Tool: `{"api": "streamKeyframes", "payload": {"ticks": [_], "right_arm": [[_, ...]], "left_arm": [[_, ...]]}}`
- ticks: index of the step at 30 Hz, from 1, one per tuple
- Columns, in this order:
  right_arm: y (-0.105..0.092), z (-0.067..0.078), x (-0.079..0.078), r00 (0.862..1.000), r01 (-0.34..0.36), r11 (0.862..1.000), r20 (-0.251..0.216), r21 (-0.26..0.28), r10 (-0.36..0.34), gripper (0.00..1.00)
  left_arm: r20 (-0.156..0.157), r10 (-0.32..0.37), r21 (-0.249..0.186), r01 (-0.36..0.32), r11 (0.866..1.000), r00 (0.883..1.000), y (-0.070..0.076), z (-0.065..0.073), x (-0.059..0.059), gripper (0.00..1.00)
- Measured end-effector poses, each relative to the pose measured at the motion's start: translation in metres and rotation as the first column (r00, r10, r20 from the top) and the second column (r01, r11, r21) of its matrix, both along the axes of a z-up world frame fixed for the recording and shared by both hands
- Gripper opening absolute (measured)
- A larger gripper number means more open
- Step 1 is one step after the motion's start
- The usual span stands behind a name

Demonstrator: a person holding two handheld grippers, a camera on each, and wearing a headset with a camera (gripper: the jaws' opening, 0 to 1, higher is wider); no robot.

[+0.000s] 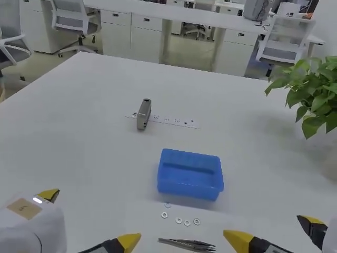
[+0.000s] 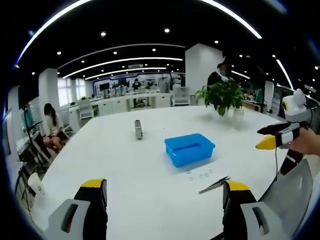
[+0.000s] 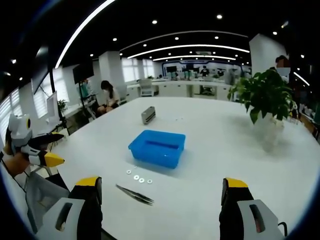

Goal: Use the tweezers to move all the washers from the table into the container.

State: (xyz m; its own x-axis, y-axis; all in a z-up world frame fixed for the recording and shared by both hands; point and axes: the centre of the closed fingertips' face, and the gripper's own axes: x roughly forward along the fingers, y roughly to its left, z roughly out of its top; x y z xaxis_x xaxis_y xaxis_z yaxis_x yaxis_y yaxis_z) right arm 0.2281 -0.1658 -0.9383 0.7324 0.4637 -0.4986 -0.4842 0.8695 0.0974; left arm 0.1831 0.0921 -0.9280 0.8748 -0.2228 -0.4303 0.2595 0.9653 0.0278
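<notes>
Washers point(image 1: 179, 220): lie loose on the white worktop point(image 1: 79, 132), outside the container, in a short row just beside its near wall.

Worktop: carries every item listed below. Spans most of the head view, with office desks and chairs point(image 1: 73, 21) beyond its far edge.

Potted plant point(image 1: 313, 95): stands at the right side of the worktop, well apart from the container. Appears upright and leafy in the right gripper view point(image 3: 262, 97).

Left hand-held gripper point(image 1: 88, 219): hovers at the near left edge. Jaws spread wide, yellow-tipped, grasping nothing. Frames tweezers and washers between its jaws in the left gripper view point(image 2: 164, 185).

Right hand-held gripper point(image 1: 271, 229): hovers at the near right edge. Jaws likewise released and empty. Shows at the right of the left gripper view point(image 2: 266, 136), gripped by a hand, well apart from the tweezers.

Container point(image 1: 189, 174): blue, rectangular, open-topped. Sits upright near the worktop centre, between the grey device and the washers.

Grey device point(image 1: 143, 113): small block. Rests beyond the container, beside a faint line of printed marks point(image 1: 171, 120).

Tweezers point(image 1: 188, 243): lie flat, just nearer than the washers, between the two hand-held grippers, touched by neither.

Washers, detail: small, flat, ring-shaped. At least four visible in the right gripper view point(image 3: 138, 178), between container and tweezers.
</notes>
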Motion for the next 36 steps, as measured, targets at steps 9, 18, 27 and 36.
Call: {"api": "streamKeyframes", "payload": {"ticks": [9, 18, 27, 36], "right_arm": [[0.0, -0.005, 0.002, 1.0, 0.007, 1.0, -0.014, -0.003, -0.007, 0.99], [-0.004, -0.011, 0.003, 0.999, 0.018, 1.0, -0.035, -0.01, -0.019, 0.99], [-0.009, -0.019, 0.001, 0.997, 0.036, 0.999, -0.065, -0.017, -0.037, 0.99], [-0.015, -0.025, 0.003, 0.994, 0.05, 0.998, -0.101, -0.024, -0.052, 0.98]], "left_arm": [[-0.028, -0.087, -0.004, 0.087, 0.996, 0.996, -0.011, -0.004, 0.009, 0.92], [-0.071, -0.274, 0.057, 0.278, 0.959, 0.959, -0.036, -0.007, 0.021, 0.79], [-0.172, -0.464, 0.116, 0.485, 0.867, 0.869, -0.062, -0.027, 0.028, 0.71], [-0.299, -0.599, 0.14, 0.655, 0.742, 0.743, -0.08, -0.059, 0.035, 0.57]]}}
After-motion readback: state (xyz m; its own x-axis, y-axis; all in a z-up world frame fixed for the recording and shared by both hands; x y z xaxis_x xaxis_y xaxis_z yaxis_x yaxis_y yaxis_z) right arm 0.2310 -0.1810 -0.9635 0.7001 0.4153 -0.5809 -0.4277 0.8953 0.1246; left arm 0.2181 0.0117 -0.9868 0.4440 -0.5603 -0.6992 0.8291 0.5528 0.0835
